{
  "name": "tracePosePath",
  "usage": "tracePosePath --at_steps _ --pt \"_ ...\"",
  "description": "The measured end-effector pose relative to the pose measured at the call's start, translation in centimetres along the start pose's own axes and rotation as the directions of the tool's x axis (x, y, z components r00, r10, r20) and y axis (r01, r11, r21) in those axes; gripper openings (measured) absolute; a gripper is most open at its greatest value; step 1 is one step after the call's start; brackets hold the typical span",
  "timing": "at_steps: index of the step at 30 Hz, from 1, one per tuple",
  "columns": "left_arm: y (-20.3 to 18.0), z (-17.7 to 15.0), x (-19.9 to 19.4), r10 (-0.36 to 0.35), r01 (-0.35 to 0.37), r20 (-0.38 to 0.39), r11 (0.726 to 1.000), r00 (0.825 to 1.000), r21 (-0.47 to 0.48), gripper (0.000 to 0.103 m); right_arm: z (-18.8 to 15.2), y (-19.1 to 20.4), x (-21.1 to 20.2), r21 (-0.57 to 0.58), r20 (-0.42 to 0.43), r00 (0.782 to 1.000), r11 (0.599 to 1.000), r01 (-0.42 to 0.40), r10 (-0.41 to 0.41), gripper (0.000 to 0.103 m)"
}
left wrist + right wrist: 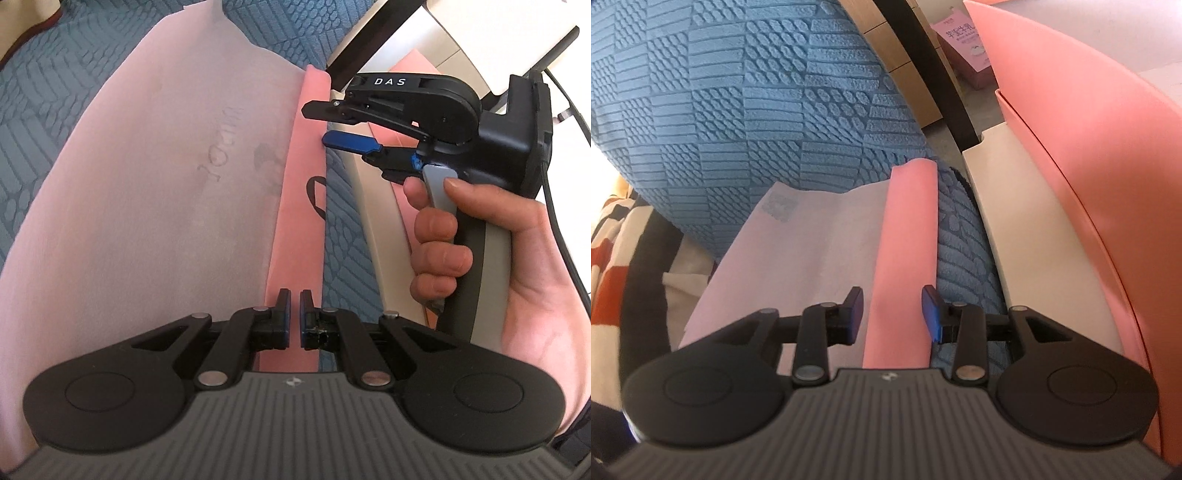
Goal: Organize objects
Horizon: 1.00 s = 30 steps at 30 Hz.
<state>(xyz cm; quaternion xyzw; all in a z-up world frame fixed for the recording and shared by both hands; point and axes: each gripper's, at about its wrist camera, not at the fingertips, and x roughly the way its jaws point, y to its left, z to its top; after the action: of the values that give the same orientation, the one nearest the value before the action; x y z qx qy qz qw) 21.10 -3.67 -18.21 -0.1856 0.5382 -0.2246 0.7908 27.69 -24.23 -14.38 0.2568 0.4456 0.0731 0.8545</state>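
The pink bag (155, 192) is laid flat, long axis running away; its fold (905, 266) is straddled by open right jaws, left jaws nearly closed, empty.

Both wrist cams sit low and close over the blue textured cover (746, 103), looking forward; both catch the same folded pink strip (295, 229).

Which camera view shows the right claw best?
The left wrist view: it shows the whole right claw from the side, open, with the hand on its handle. The right wrist view shows only its own two fingers from behind, apart around the pink fold.
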Motion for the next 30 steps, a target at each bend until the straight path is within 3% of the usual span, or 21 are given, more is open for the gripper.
tracePosePath --at_steps 9,18,20,22,24,30 --pt "-0.1 0.1 -0.1 -0.007 0.007 0.003 1.000 1.000 -0.008 0.006 1.4 -0.6 0.7 -0.023 0.025 0.998 0.998 0.052 -0.051 0.037" --pt "0.8 -0.7 -0.8 -0.025 0.027 0.030 0.998 0.999 -0.059 0.006 0.6 -1.9 0.5 0.122 -0.088 0.987 0.984 -0.127 0.138 0.037" --pt "0.8 -0.8 -0.9 -0.023 0.025 0.035 0.997 0.999 -0.067 0.006 0.0 -1.8 0.1 0.113 -0.101 0.985 0.985 -0.127 0.138 0.032" --pt "0.7 -0.9 -1.0 -0.014 0.016 0.043 0.998 0.999 -0.064 0.006 -0.5 -1.6 0.1 0.104 -0.132 0.983 0.988 -0.116 0.129 0.015" --pt "0.5 -1.1 -1.2 0.009 -0.006 0.049 0.998 0.999 -0.058 0.006 -1.1 -1.3 -0.2 0.077 -0.144 0.983 0.991 -0.107 0.118 0.009" --pt "0.2 -1.5 -1.9 0.026 -0.023 0.066 0.999 0.997 -0.049 0.006 -2.2 0.2 -1.7 -0.041 -0.125 0.991 0.997 -0.062 0.057 0.006"
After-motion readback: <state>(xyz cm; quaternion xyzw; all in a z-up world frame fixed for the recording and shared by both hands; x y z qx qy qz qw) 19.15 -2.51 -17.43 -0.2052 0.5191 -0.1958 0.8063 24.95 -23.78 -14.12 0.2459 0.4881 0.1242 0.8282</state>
